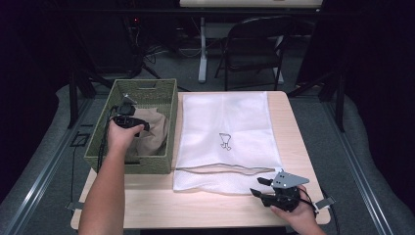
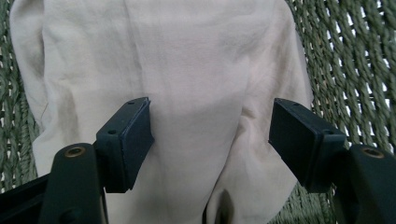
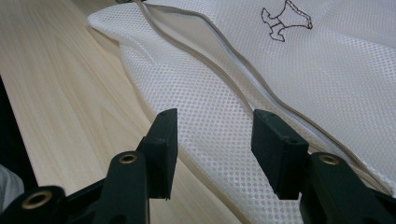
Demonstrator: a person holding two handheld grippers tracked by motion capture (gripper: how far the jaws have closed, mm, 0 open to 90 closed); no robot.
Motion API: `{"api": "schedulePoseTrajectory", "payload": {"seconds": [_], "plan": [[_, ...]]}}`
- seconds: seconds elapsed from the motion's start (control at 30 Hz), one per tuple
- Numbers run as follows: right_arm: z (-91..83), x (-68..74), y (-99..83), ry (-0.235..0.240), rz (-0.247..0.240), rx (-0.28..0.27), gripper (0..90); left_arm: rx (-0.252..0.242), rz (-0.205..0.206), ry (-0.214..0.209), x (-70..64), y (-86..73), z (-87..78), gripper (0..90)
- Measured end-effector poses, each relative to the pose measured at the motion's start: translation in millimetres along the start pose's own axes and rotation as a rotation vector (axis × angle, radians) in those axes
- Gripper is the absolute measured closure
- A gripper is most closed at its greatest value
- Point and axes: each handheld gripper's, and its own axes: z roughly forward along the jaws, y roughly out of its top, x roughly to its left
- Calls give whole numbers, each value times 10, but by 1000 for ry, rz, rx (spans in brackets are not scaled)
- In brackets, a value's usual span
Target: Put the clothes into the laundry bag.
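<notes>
Reaching into the green woven basket (image 1: 164,88), the left gripper (image 2: 210,140) hangs with jaws spread wide over the crumpled beige cloth garment (image 2: 187,70), gripping nothing; closing on a thick fold near the middle should lift it cleanly. Beside the basket, the right gripper (image 3: 212,149), also open and empty, straddles the white mesh laundry bag's (image 3: 327,70) near zipper edge on the pale wooden table (image 3: 60,84), ready to pinch and raise the opening

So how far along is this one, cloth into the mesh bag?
Early. Done: the mesh bag lies flat on the table. In hand: the left gripper hangs open over the beige cloth in the basket, and the open right gripper points at the bag's near edge. Left: gripping the cloth and bagging it.
</notes>
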Motion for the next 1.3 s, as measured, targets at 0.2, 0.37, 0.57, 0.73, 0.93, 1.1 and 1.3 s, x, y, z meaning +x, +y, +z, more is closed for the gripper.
{"api": "schedulePoseTrajectory", "payload": {"seconds": [0.2,0.37,0.57,0.73,0.93,1.1,1.3], "plan": [[2,-2,-1,5,-1,4,507,45,10,52,0,23,117,267],[5,1,-1,17,-7,6,507,80,10,80,20,26,223,255],[5,7,-2,22,-13,3,507,121,13,104,33,30,323,244],[-2,1,-3,21,-9,3,507,141,3,120,45,38,385,242],[10,0,-12,24,-13,11,507,186,-18,110,114,57,449,217],[5,4,-12,37,-26,11,507,211,-41,92,145,67,494,185],[7,7,-13,34,-28,11,507,214,-48,91,160,74,521,156]]}}
